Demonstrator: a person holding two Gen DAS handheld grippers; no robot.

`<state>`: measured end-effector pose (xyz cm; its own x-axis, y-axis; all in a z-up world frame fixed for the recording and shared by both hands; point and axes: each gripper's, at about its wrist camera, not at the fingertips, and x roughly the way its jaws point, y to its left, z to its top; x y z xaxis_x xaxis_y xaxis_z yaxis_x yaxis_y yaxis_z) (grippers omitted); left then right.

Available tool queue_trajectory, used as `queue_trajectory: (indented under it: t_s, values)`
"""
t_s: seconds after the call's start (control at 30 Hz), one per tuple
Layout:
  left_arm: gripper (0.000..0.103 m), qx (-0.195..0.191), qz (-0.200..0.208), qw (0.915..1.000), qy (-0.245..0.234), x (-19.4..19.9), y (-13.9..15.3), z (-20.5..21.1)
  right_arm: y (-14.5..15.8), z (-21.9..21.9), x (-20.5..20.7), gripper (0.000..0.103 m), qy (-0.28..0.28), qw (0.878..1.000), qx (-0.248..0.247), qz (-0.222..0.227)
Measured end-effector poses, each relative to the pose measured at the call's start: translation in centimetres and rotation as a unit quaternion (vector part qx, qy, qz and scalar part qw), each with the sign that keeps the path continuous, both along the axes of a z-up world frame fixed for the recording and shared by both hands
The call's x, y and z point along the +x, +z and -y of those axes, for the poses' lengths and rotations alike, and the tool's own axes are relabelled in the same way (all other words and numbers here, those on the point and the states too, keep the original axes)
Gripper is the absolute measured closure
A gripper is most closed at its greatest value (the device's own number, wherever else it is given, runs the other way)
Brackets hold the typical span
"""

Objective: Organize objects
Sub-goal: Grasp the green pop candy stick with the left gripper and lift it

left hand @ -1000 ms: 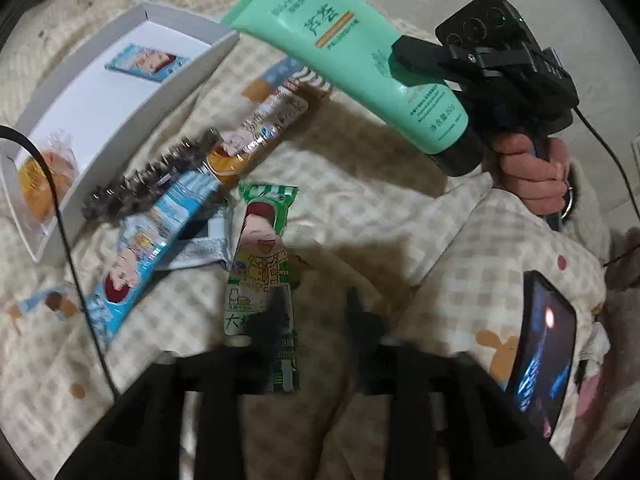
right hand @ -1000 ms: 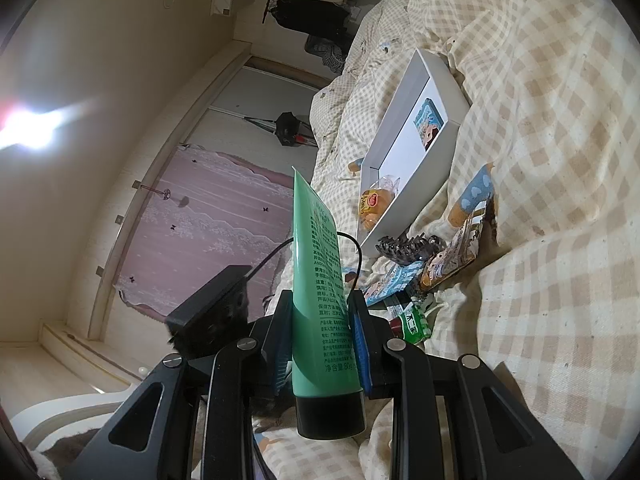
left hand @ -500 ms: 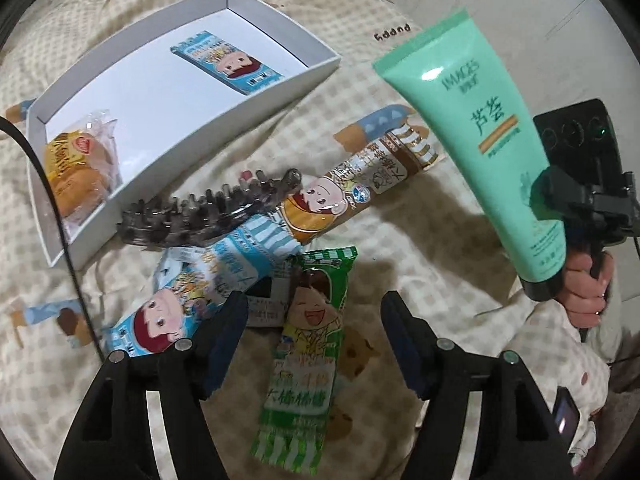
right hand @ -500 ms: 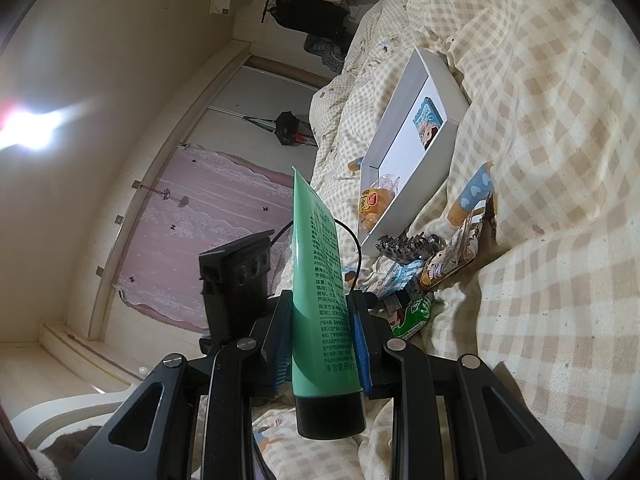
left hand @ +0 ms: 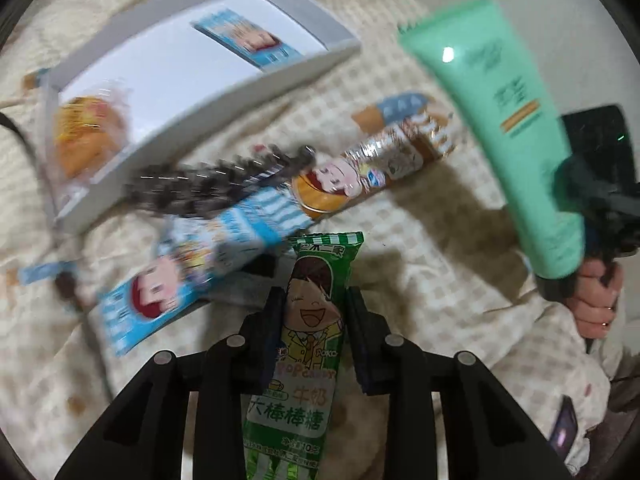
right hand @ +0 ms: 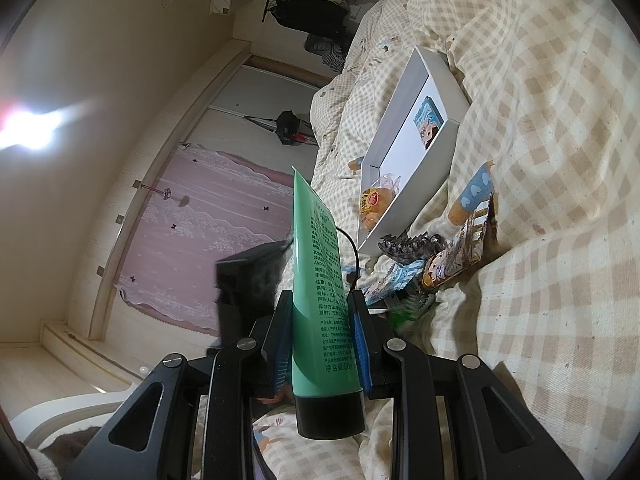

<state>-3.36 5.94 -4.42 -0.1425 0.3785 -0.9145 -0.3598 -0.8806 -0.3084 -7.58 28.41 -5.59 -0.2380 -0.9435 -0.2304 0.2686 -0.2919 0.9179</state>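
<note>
You are closing your left claw [left hand: 312,332] around the green lollipop packet [left hand: 308,344] lying on the bed near the white tray [left hand: 120,160], and its slick wrapper risks sliding free, while your right claw [right hand: 322,344] is gripping the green tube [right hand: 320,292] aloft.

White tray [left hand: 280,76] taken as landmark, on checked bedding. Blue snack pack [left hand: 244,42] and orange bun pack [left hand: 86,140] lain inside. Dark hair claw [left hand: 208,190], blue pack [left hand: 188,276], brown pack [left hand: 360,178], green lollipop pack [left hand: 312,320] piled just beside tray. Green tube [right hand: 318,300] held upright, apart from tray.
</note>
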Motion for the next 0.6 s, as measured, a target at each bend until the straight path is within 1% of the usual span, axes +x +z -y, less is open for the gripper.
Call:
queue_trajectory:
  t_s: [0.03,0.1,0.13,0.17,0.2,0.23,0.27,0.3,0.33,0.37,0.4,0.43,0.47,0.5,0.53,0.57,0.6]
  values:
    - [0.07,0.005,-0.007,0.9999,0.009,0.7,0.9,1.0,0.0,0.0,0.0,0.074,0.0,1.0,0.0,0.0]
    - [0.07,0.029,-0.021,0.9988,0.033,2.4,2.9,3.4,0.0,0.0,0.0,0.074,0.0,1.0,0.0,0.0]
    - [0.07,0.043,-0.038,0.9969,0.054,3.9,4.6,5.7,0.0,0.0,0.0,0.074,0.0,1.0,0.0,0.0]
    - [0.07,0.042,-0.055,0.9948,0.075,5.2,5.9,7.7,0.0,0.0,0.0,0.074,0.001,1.0,-0.001,-0.001]
    - [0.07,0.038,-0.066,0.9928,0.093,3.1,7.0,8.9,0.0,0.0,0.1,0.074,0.002,1.0,-0.002,-0.001]
    - [0.07,0.035,-0.082,0.988,0.126,4.5,8.6,11.5,-0.1,0.0,0.1,0.074,0.004,1.0,-0.003,0.0]
    - [0.07,0.037,-0.09,0.9841,0.148,4.8,9.7,12.8,-0.1,0.0,0.2,0.074,0.005,1.0,-0.003,0.0]
    - [0.07,0.039,-0.101,0.979,0.173,6.1,11.1,14.4,-0.1,0.1,0.2,0.074,0.006,1.0,-0.003,0.0]
    - [0.07,0.034,-0.119,0.9712,0.203,7.6,12.8,16.7,-0.1,0.1,0.3,0.074,0.006,1.0,-0.002,0.0]
    - [0.07,0.027,-0.133,0.9653,0.223,8.4,14.8,18.0,0.0,0.2,0.4,0.074,0.006,1.0,-0.002,0.0]
    - [0.07,0.021,-0.148,0.9585,0.243,9.6,16.2,19.1,-0.1,0.2,0.4,0.074,0.006,1.0,-0.002,0.0]
    - [0.07,0.019,-0.167,0.9489,0.267,11.0,17.8,20.8,0.0,0.2,0.4,0.074,0.006,1.0,-0.002,0.001]
    - [0.07,0.021,-0.177,0.9438,0.279,11.6,18.8,23.0,0.0,0.2,0.4,0.074,0.006,1.0,-0.002,0.001]
    - [0.07,0.022,-0.19,0.9364,0.294,12.6,19.9,24.2,0.0,0.2,0.4,0.074,0.006,1.0,-0.001,0.002]
    - [0.07,0.011,-0.208,0.9271,0.311,13.7,21.3,25.3,0.0,0.2,0.4,0.074,0.006,1.0,0.0,0.003]
    - [0.07,-0.007,-0.222,0.9205,0.322,14.4,22.3,26.1,0.0,0.2,0.4,0.074,0.006,1.0,0.0,0.004]
    - [0.07,-0.031,-0.236,0.9137,0.33,14.8,22.5,26.0,0.0,0.2,0.3,0.074,0.006,1.0,0.001,0.004]
